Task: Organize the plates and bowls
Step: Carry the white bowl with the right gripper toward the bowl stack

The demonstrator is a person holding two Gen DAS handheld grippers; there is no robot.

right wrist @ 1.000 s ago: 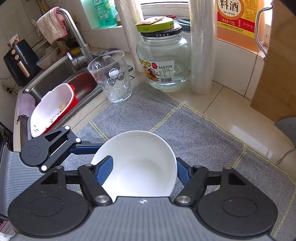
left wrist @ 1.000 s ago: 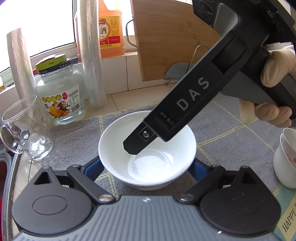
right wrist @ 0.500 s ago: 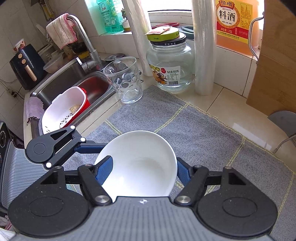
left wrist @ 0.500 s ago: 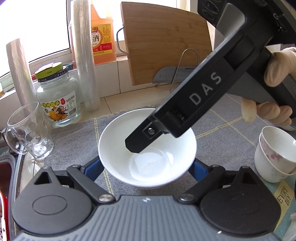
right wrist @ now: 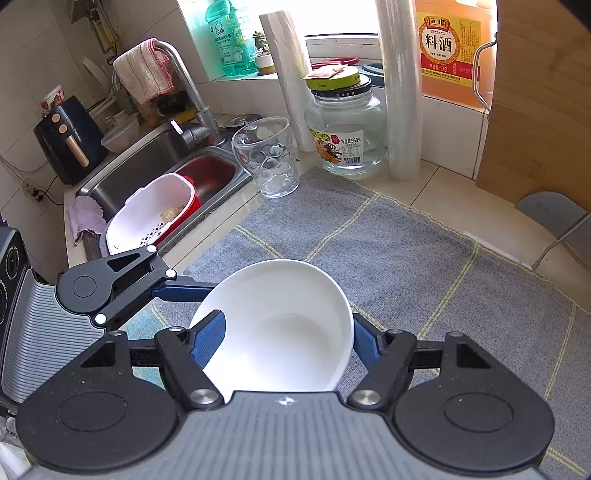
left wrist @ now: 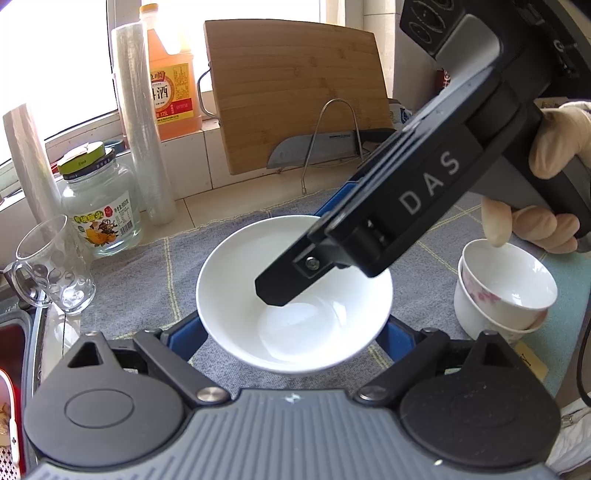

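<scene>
Gripping white bowl (right wrist: 275, 325) across its rim with right claw (right wrist: 288, 339), blue pads pressing both sides. Flanking same bowl with left claw (left wrist: 293, 334), contact probably made, view unclear. Hanging above grey mat (right wrist: 388, 254) on table. Sitting at three o'clock: stacked cups (left wrist: 506, 291).

Daylight pours in through the window (right wrist: 332, 18) above a white-tiled sill, washing out the panes. Under it runs a pale tiled counter (right wrist: 436, 184) with a grey checked mat (right wrist: 388, 251) spread over it, and a bamboo cutting board (left wrist: 295, 92) leans upright against the wall. To the left a steel sink (right wrist: 147, 166) is sunk into the counter, its tap (right wrist: 184, 81) draped with a cloth, and white wall tiles (right wrist: 37, 55) rise behind it.
</scene>
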